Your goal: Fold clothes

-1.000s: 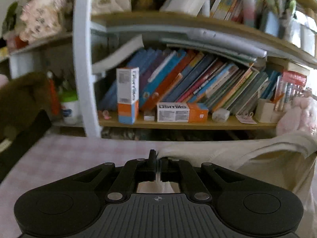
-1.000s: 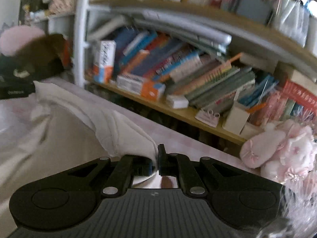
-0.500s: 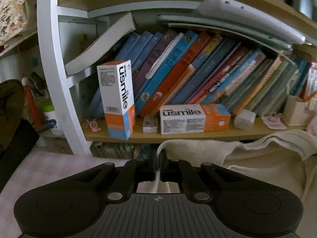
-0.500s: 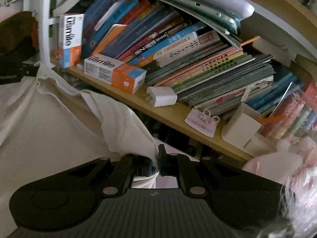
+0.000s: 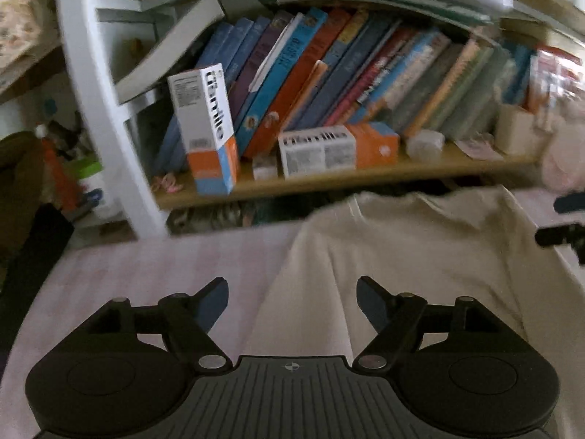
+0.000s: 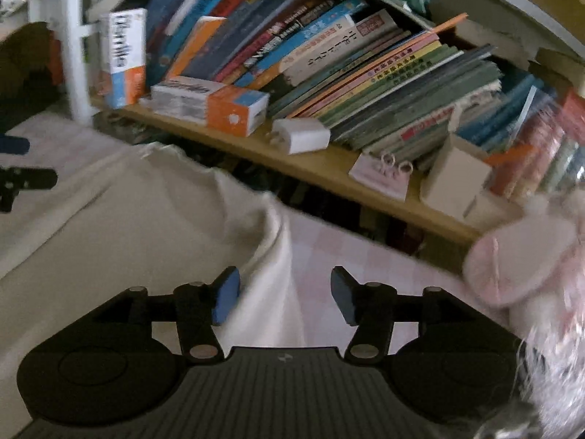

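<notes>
Both the left tongs (image 5: 292, 301) and right tongs (image 6: 285, 294), clamped a second ago, are opening, dropping the cream garment (image 5: 402, 248) onto the pink-checked table (image 5: 164, 267), so this fold looks laid.

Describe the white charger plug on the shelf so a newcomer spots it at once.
Find the wooden shelf behind the cream garment. In front of the leaning books, right of the lying orange-and-white box, sits the charger plug. It is the only plain white block, unprinted.
</notes>
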Motion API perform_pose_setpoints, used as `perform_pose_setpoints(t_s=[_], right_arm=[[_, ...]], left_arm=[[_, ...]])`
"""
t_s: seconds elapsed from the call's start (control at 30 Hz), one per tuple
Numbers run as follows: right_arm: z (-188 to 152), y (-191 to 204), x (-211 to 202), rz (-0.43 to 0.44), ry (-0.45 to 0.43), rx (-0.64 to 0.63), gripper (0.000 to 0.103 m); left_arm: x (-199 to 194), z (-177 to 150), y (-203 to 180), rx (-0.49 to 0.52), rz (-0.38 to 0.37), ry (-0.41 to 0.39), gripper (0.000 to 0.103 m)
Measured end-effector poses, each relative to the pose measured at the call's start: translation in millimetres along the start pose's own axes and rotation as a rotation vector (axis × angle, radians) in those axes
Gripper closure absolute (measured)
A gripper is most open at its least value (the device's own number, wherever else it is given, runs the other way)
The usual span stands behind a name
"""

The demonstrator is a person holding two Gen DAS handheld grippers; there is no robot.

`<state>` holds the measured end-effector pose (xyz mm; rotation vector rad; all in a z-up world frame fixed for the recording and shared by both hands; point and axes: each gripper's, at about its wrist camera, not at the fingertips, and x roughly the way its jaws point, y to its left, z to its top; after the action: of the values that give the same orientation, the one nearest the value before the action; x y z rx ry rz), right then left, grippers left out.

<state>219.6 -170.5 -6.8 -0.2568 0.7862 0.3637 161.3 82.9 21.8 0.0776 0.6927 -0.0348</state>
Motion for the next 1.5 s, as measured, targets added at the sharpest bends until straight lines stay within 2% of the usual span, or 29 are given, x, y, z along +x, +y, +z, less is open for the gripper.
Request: perform_pose_setpoints(t_s=[0.13, 0.27, 0.4, 0.5, 0.7, 0.77, 0.83, 0.9, 0.97, 1.13, 1.27, 1.3, 1.37, 1.5], right_arm=[[-38, 20, -53, 0.064, -0.011, 0.012, 0.047], [-79, 59, -102, 0.135, -0.008, -0.019, 0.046], [-112, 103, -137, 0.179, -0.016, -0.075, 0.046], [-126, 126, -151, 0.181, -0.035, -0.097, 0.046], [-127, 149, -146, 0.149, -0.002, -0.143, 0.053], [-124, 152, -142, 0.127, 0.006, -0.152, 0.056], [-122, 152, -138, 0.12, 0.024, -0.133, 0.059], [-120, 151, -134, 0.113, 0.045, -0.112, 0.062], [-120, 153, -130, 0.103, 0.065, -0.106, 0.065], [-121, 156, -127, 0.097, 0.088, -0.079, 0.07], [-122, 157, -126, 0.096, 0.09, -0.054, 0.076], [-122, 158, -126, 0.094, 0.09, -0.051, 0.076], [-123, 159, -127, 0.087, 0.09, -0.044, 0.076], [-123, 161, -127, 0.074, 0.095, -0.035, 0.076]], left_arm=[[-65, -37, -4, 0.016, 0.006, -0.006, 0.024], [-116, -79, -10, -0.014, 0.029, 0.011, 0.024], [-136, -102, 5, -0.149, 0.044, 0.023, 0.024], [-129, -116, 26, -0.261, 0.037, 0.05, 0.024], [-123, -123, 60, -0.307, 0.131, 0.076, 0.032], [-114, -124, 69, -0.304, 0.152, 0.11, 0.039], [-105, -127, 76, -0.334, 0.181, 0.15, 0.042], [-100, -130, 84, -0.418, 0.18, 0.184, 0.052], [-99, -134, 87, -0.481, 0.158, 0.188, 0.055], [-98, -136, 83, -0.45, 0.166, 0.174, 0.06], [-98, -138, 80, -0.422, 0.134, 0.152, 0.094], [-99, -138, 81, -0.425, 0.121, 0.15, 0.098], [-101, -134, 88, -0.434, 0.104, 0.134, 0.099], [-107, -108, 124, -0.451, 0.152, 0.02, 0.099]])
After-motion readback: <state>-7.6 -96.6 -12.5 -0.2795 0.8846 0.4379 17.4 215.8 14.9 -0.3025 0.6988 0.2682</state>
